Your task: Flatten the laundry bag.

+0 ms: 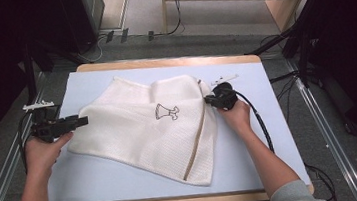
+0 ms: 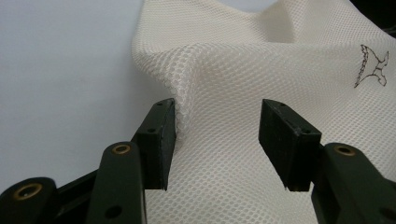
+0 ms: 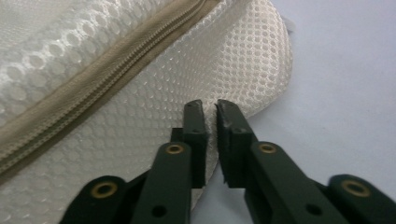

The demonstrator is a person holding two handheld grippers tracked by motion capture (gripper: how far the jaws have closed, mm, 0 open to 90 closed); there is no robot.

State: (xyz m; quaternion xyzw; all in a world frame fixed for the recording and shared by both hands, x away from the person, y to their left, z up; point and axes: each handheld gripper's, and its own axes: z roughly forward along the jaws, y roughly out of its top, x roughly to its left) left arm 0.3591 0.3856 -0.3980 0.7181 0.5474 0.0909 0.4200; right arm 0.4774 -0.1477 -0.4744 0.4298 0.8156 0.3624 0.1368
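Right hand-held gripper pinches mesh bag edge; left hand-held gripper released, should clamp the ridge squarely before pulling flat.

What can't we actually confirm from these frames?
- Right tongs: the nearly closed jaws hide whether any of the cream mesh zip bag is pinched between them, right gripper view.
- Small black drawing on the bag: too small to identify, high view; cut by the frame edge in the left gripper view.
- Bag's contents: hidden under the mesh.
- Left tongs: open, mesh between them.
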